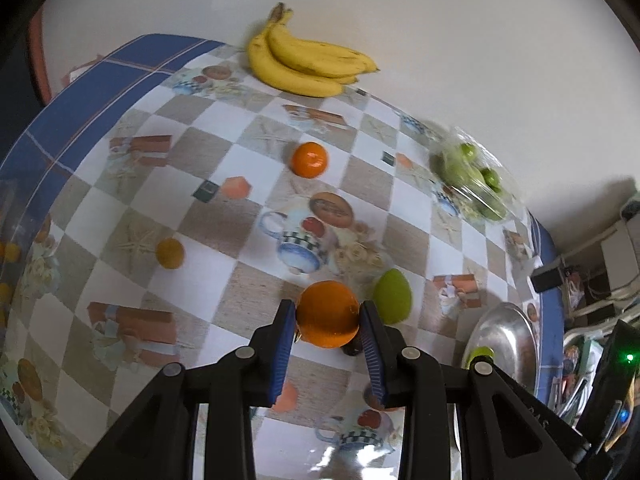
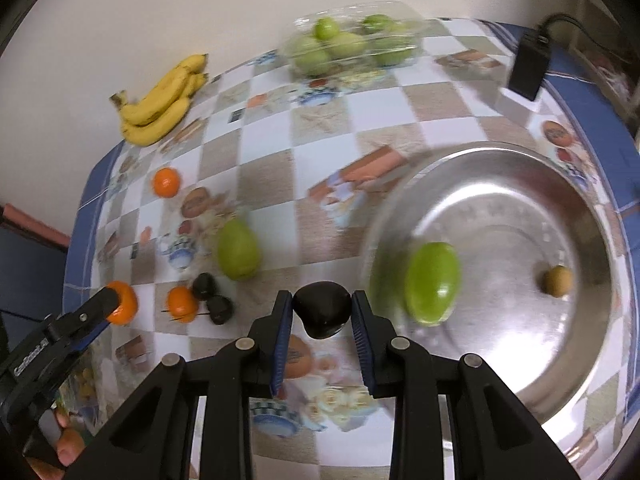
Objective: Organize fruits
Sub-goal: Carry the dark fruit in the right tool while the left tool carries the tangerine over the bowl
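Fingers pinch an orange (image 1: 328, 314) left, a dark fruit (image 2: 322, 309) right, over checkered tablecloth (image 1: 224, 152) by a white wall (image 1: 440, 20).

The checkered tablecloth (image 1: 248, 152) carries bananas (image 1: 308, 62), loose oranges (image 1: 309, 159), a green mango (image 2: 238, 250) and a metal tray (image 2: 520, 168)

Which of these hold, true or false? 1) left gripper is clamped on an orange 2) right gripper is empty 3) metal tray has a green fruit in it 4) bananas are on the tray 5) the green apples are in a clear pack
1) True: the left gripper is shut on an orange.
2) False: the right gripper holds a dark fruit.
3) True: a green fruit lies in the metal tray.
4) False: the bananas lie on the table by the wall.
5) True: the green apples sit in a clear pack.
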